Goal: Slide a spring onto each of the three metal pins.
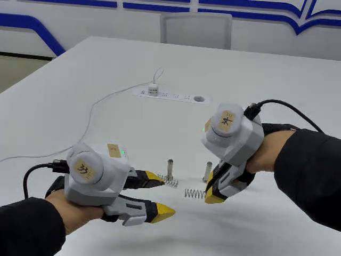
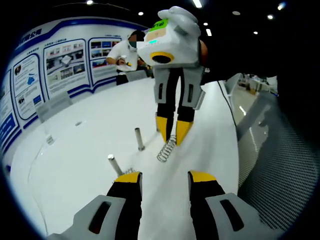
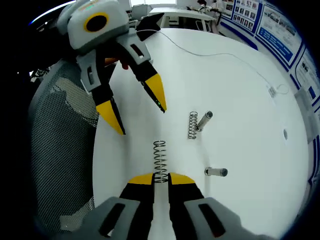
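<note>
Apparently nothing threaded yet: pins (image 1: pixel 170 166) bare, right gripper (image 3: pixel 160 179) pinching a spring (image 3: pixel 159 157), left gripper (image 2: pixel 165 177) spread, empty

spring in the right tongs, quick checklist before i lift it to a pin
1. Right tongs shut on the spring at one end: ok.
2. Spring turned upright for a pin: not ok, it lies flat on the table.
3. Nearest pin bare: ok.
4. Left tongs open, apart from the held spring: ok.
5. Second spring on the far pin: not ok, it lies beside it.
</note>
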Demonstrator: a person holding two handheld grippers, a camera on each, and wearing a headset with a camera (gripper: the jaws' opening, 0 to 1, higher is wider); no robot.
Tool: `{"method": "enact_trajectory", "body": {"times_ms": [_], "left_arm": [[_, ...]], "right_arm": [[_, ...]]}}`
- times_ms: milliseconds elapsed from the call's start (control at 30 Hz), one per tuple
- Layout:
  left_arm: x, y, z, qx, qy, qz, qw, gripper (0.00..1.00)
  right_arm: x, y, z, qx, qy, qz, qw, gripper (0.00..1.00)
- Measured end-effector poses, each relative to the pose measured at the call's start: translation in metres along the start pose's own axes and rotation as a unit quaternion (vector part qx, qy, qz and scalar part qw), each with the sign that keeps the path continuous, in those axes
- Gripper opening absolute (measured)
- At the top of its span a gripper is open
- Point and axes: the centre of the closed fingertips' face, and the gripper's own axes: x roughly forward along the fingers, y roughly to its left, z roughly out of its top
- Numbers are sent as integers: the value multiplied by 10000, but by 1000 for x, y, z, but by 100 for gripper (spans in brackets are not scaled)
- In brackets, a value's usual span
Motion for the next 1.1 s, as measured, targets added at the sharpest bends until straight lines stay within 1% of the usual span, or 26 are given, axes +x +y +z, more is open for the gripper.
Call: {"method": "enact_trajectory", "body": {"times_ms": [200,300,467,700,967,1100], "left_arm": [[6,-6,4,85,-21,-108,9999,34],[7,-9,5,166,-12,-153,9997,31],[8,-12,8,245,-59,-196,9995,26],[11,-17,8,355,-64,-283,9990,20],[12,-17,7,450,-37,-312,9985,13],[12,-19,6,482,-28,-337,9983,12]], "right_arm": [[-3,9,12,-248,-50,64,9997,11],[-4,13,16,-349,-60,109,9993,11],[-5,17,19,-491,-42,146,9987,11],[-4,22,21,-616,-27,212,9979,11],[-3,25,21,-697,-32,270,9972,11],[-2,27,20,-720,-37,285,9970,11]]}}
